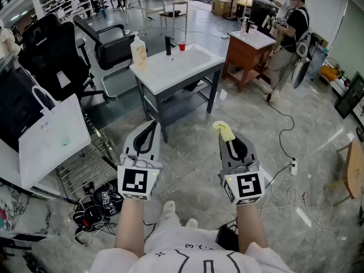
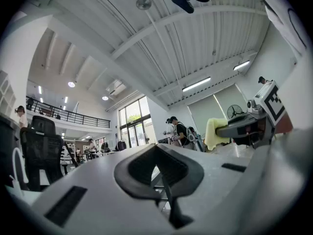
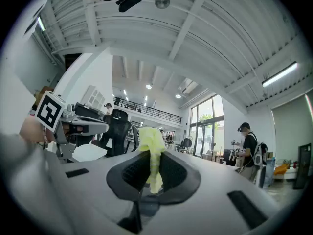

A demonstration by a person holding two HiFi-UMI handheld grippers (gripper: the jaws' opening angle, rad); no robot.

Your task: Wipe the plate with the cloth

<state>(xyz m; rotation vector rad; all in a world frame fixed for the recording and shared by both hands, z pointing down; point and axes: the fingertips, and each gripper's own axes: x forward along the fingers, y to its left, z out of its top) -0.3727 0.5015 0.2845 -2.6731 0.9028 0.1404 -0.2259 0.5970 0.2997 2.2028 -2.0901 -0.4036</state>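
**Cloth in right gripper; desk lies ahead; no plate visible**
The right gripper [image 1: 228,141] is clamped on a crumpled yellow cloth [image 1: 223,130] that protrudes past its tips. The left gripper [image 1: 148,131] is fully closed and empty. Both point forward at the white desk [image 1: 185,67], well apart and nearer the left gripper.
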